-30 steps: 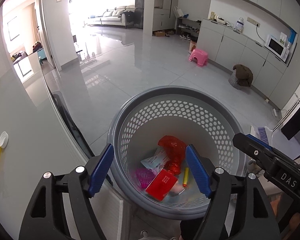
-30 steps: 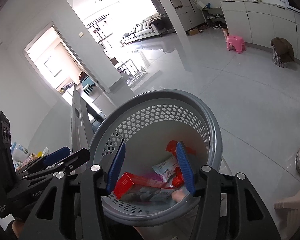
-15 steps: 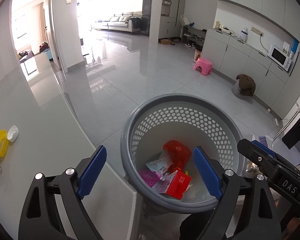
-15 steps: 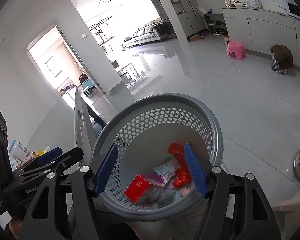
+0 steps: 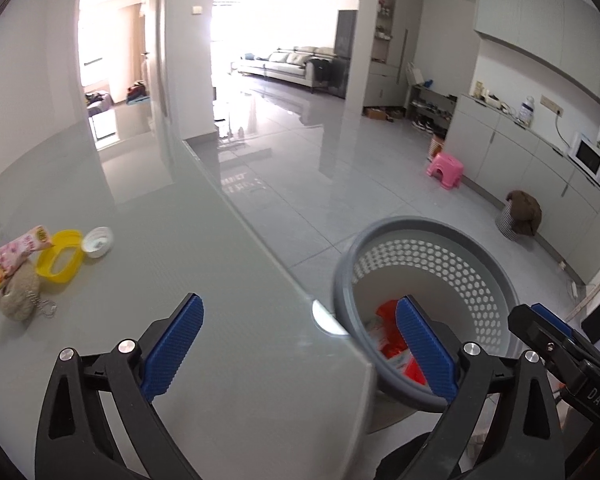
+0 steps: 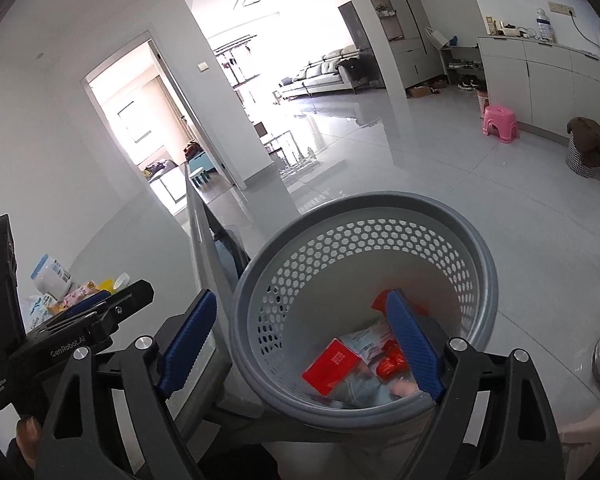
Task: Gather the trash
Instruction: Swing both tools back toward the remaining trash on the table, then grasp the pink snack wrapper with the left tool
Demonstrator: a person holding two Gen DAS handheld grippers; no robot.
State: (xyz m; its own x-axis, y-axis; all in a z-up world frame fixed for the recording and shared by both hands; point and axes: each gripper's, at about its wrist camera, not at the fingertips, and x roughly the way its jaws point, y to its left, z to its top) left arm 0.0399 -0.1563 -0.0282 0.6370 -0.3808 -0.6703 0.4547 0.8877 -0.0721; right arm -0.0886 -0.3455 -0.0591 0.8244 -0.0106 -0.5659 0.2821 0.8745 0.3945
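A round grey plastic basket with a perforated wall (image 6: 364,264) stands on the floor just right of the glossy grey table (image 5: 204,264). Inside lie a flat red carton (image 6: 332,366), crumpled red wrappers (image 6: 392,362) and a pale packet (image 6: 364,340). The right gripper (image 6: 300,344) hangs above the rim, jaws opening with nothing between them. The left gripper (image 5: 300,350) straddles the table's near corner, also opening and empty. At the far left of the table lie a yellow lid (image 5: 60,260) and a white cap (image 5: 97,241).

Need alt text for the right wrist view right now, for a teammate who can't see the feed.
The right gripper hangs over a grey perforated basket, jaws opening with nothing between them. Inside the basket lie a red box and crumpled wrappers; the left gripper sits at left.
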